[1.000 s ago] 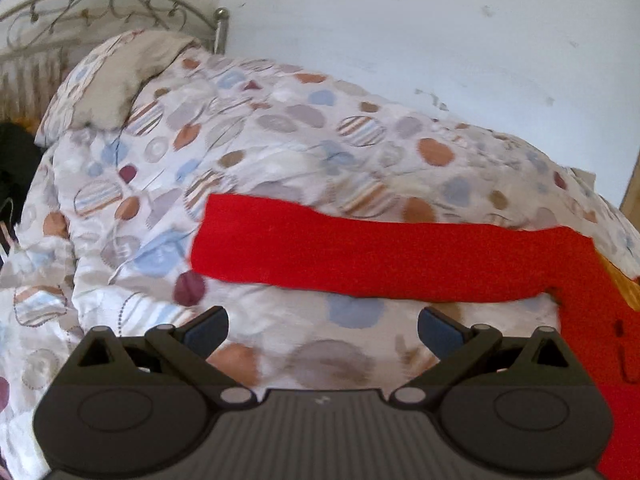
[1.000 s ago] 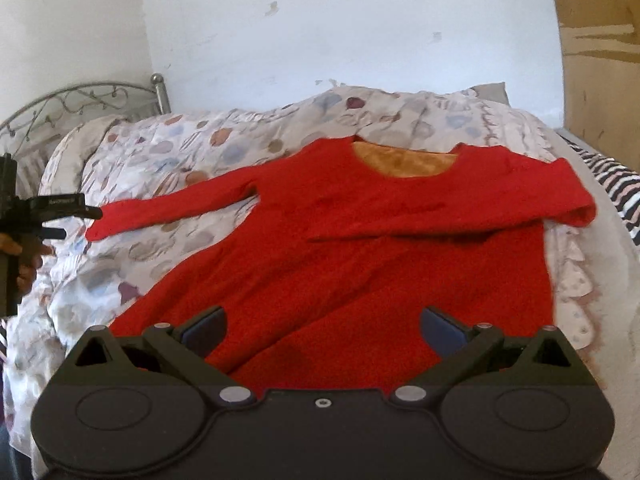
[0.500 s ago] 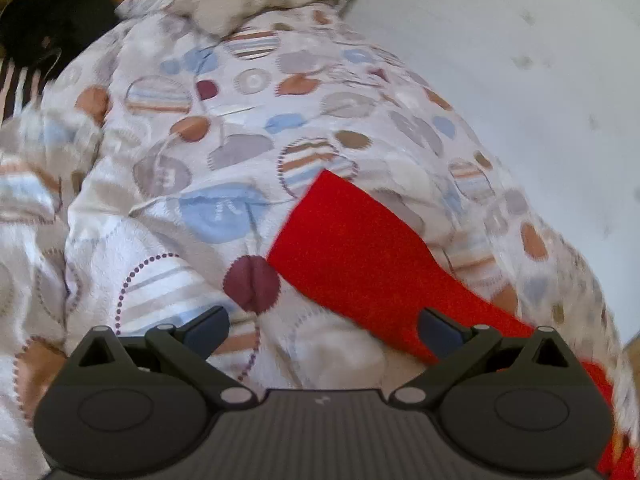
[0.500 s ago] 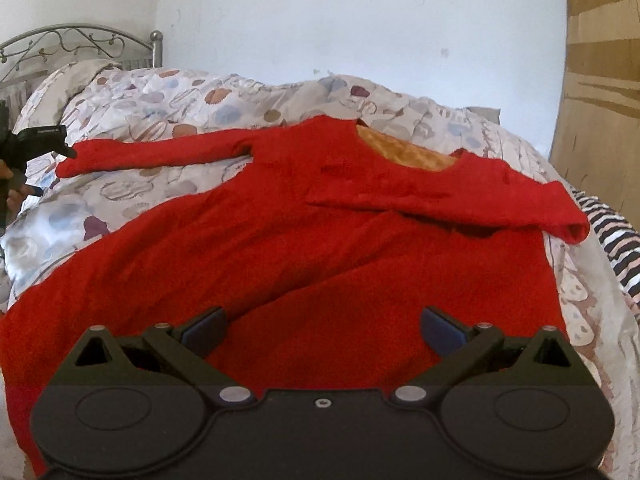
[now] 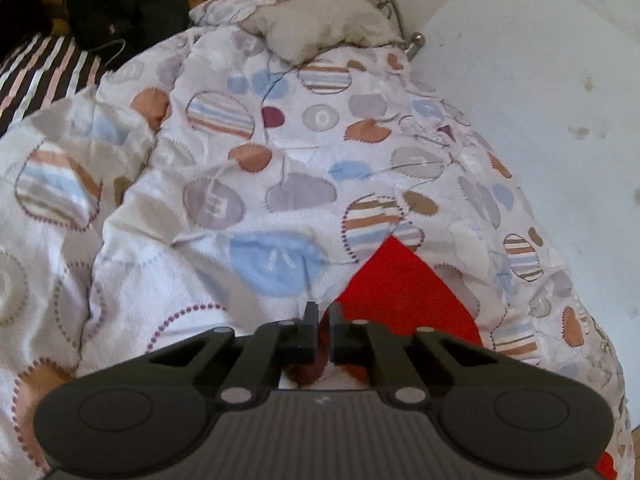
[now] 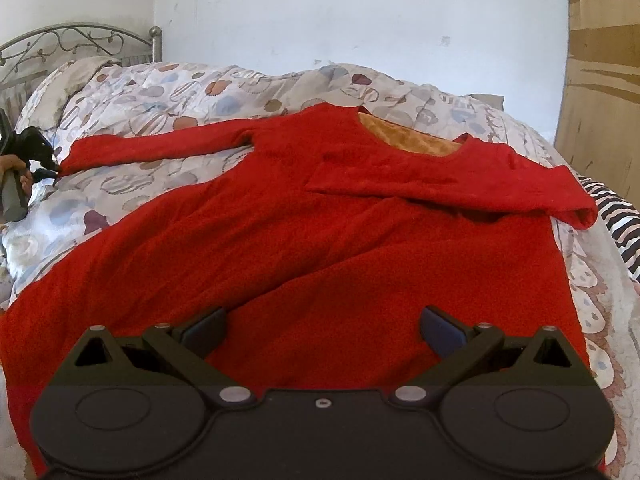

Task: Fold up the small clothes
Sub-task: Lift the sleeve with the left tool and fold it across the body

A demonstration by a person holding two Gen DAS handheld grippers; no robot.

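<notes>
A red long-sleeved garment (image 6: 320,240) with an orange lining (image 6: 404,140) lies flat on the bed. Its right sleeve (image 6: 440,184) is folded across the chest. The left sleeve (image 6: 152,144) stretches out straight to the left. My left gripper (image 5: 320,314) is shut on the corner of that sleeve's cuff (image 5: 404,284). In the right wrist view the left gripper (image 6: 54,168) touches the sleeve's end, held by a hand (image 6: 12,164). My right gripper (image 6: 322,328) hangs open just above the garment's hem, with nothing between its pads.
A patterned duvet (image 5: 280,160) covers the bed, with a pillow (image 5: 320,24) and a metal headboard (image 6: 72,36) at the left end. A dark bundle (image 5: 120,4) lies beyond the pillow. A striped sheet (image 6: 616,216) and a wooden board (image 6: 604,80) are at the right.
My left gripper rolled, came down onto the sleeve's cuff and closed on it. The right gripper sank slightly toward the hem and stayed open.
</notes>
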